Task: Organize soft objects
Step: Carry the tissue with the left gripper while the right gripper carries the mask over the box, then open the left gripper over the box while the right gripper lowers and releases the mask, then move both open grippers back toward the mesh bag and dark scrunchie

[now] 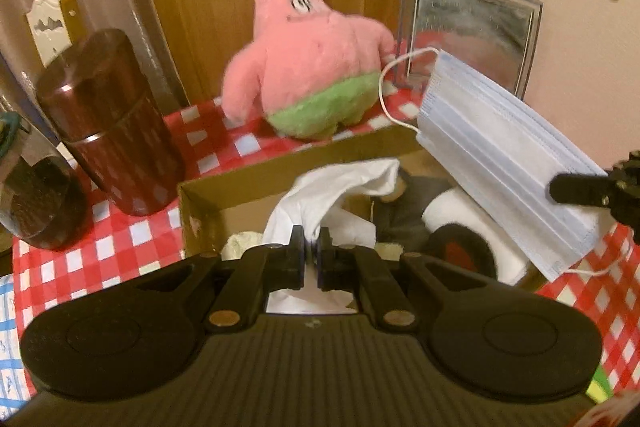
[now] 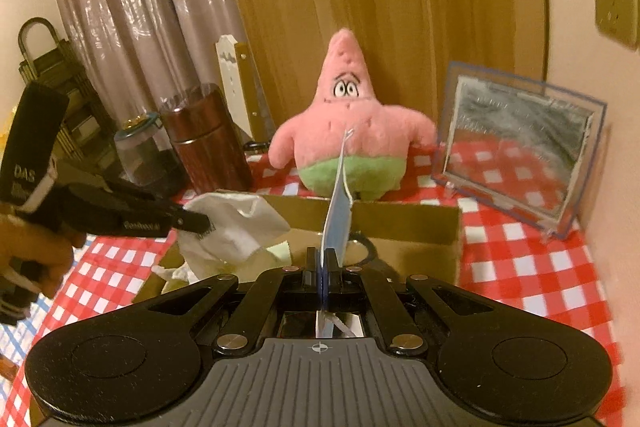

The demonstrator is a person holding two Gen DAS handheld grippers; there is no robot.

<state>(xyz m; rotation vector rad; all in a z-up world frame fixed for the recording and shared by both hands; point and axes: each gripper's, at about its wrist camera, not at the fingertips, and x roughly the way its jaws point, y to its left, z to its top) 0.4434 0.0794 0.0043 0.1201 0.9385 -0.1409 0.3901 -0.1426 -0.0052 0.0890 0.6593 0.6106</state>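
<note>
mask (image 2: 338,211) pinched between fingers (image 2: 330,259), cloth (image 1: 320,195) likewise (left) — clamped

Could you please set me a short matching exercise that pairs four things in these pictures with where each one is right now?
Things:
1. white cloth
2. face mask
3. pink starfish plush
4. mirror

Places:
a. standing on the checked tablecloth behind the cardboard box
b. pinched in the right gripper
c. propped by the wall
d. pinched in the left gripper

Pairs: 1-d, 2-b, 3-a, 4-c
</note>
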